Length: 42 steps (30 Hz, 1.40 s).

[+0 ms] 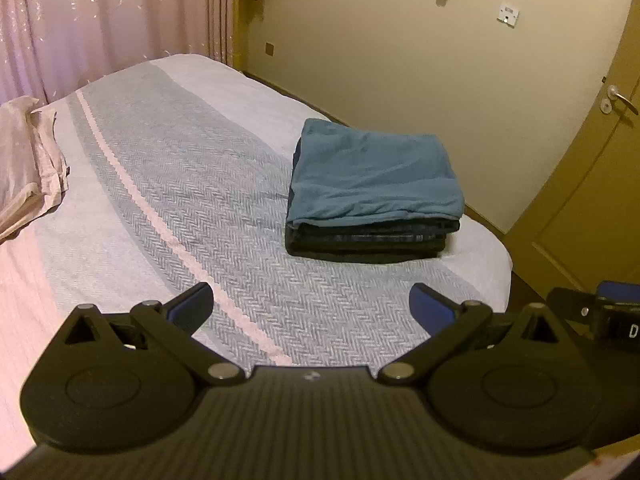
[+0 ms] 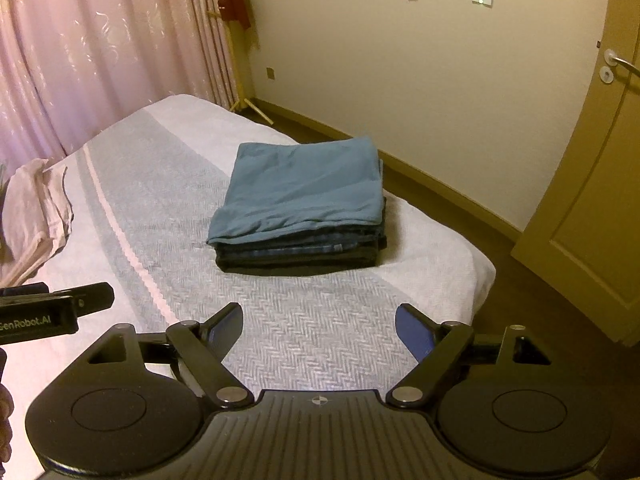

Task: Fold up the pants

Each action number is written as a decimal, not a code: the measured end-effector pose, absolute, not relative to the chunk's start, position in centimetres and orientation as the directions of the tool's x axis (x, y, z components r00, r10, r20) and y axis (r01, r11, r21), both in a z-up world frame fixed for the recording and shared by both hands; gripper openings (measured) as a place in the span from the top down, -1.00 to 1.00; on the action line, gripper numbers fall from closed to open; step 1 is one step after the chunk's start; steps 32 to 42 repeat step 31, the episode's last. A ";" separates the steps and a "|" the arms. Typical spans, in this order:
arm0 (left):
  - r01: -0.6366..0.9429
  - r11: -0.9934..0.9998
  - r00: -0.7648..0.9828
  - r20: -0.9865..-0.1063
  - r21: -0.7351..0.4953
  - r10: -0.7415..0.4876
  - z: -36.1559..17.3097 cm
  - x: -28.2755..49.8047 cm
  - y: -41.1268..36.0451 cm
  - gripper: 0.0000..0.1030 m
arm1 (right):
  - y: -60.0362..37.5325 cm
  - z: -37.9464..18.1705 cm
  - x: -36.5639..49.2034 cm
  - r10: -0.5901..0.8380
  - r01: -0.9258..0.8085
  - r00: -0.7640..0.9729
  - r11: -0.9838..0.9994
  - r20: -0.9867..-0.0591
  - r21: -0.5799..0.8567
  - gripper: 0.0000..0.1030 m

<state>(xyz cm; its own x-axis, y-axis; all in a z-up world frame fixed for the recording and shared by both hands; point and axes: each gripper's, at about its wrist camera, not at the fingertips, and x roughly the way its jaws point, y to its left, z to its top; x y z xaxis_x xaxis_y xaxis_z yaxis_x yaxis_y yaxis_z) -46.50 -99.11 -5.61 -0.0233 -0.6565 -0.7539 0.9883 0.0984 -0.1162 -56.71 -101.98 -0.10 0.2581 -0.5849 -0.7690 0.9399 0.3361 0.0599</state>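
— Looking across the bed [image 1: 168, 184], what lies on it?

— A stack of folded clothes sits toward the far right edge of the mattress. The top piece is a teal folded garment [image 1: 372, 168], and under it lie darker folded pants [image 1: 372, 240], denim-blue layers over a black one at the bottom. From the right wrist view the same stack [image 2: 300, 200] sits ahead and a little left of centre, its edges roughly squared.

— And the grippers?

— The left gripper [image 1: 312, 304] hangs above the near part of the herringbone bedspread, its blue-padded fingers [image 1: 192, 304] spread wide with nothing between them. The right gripper [image 2: 320, 328] is likewise wide apart and empty, also over the near end of the bed. Each shows at the edge of the other's view, so they are side by side.

— Anything between them and the stack?

— Only bare bedspread, with a pale stripe [image 1: 132, 184] running from near to far, left of the stack. Both grippers are well apart from the clothes.

— What else is around?

— A crumpled cream garment [image 1: 28, 160] lies at the far left of the bed. Pink curtains [image 2: 100, 48] hang behind it. A beige wall [image 2: 400, 60] with sockets runs along the right side, and a door with a lever handle [image 2: 624, 66] stands at the far right.
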 end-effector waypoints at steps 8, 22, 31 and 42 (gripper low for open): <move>0.994 0.068 -0.023 -0.754 -0.089 -0.656 -5.9 -47.3 -99.0 -0.99 | -101.5 -0.3 -56.7 -0.586 0.945 0.247 0.323 -0.772 0.057 -0.57; 0.995 0.053 -0.025 -0.752 -0.080 -0.658 -5.9 -47.7 -98.7 -0.99 | -101.1 -0.5 -57.2 -0.585 0.949 0.230 0.312 -0.778 0.047 -0.57; 0.994 0.056 -0.028 -0.731 -0.091 -0.682 -5.7 -47.9 -98.1 -0.99 | -100.9 -0.5 -57.3 -0.584 0.949 0.231 0.312 -0.778 0.047 -0.57; 0.994 0.056 -0.028 -0.731 -0.091 -0.682 -5.7 -47.9 -98.1 -0.99 | -100.9 -0.5 -57.3 -0.584 0.949 0.231 0.312 -0.778 0.047 -0.57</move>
